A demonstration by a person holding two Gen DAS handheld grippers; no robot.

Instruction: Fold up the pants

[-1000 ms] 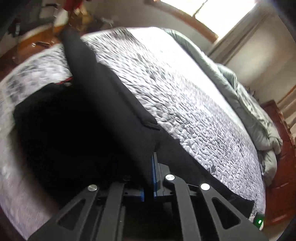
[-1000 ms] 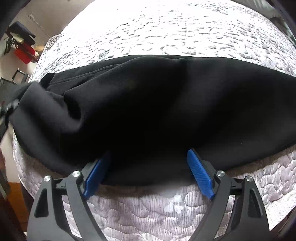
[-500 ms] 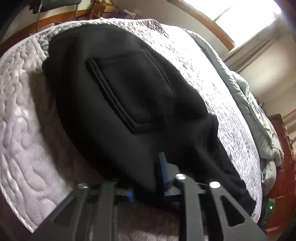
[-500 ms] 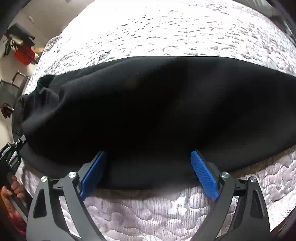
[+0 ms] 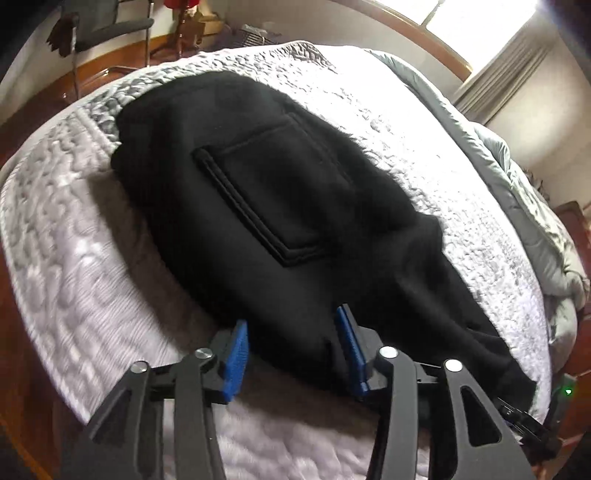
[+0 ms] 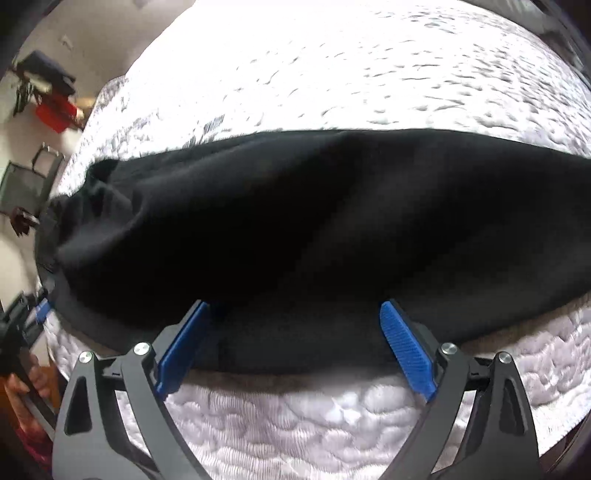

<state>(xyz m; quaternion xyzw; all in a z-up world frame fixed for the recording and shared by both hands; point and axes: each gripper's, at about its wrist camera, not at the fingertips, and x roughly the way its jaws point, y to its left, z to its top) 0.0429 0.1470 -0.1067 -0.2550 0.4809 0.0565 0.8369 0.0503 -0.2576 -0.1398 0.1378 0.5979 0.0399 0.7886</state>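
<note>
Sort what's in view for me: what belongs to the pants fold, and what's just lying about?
Job:
pants, black, flat on the bed
left gripper, open at the pants' near edge
right gripper, open at the pants' near edge

Lying about:
grey duvet
chair
red item

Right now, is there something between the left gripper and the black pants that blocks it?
Nothing visible does. The left gripper is open, with the near edge of the black pants lying between its blue pads on the quilted bed. The right gripper is open too, straddling the pants' edge the same way.
</note>
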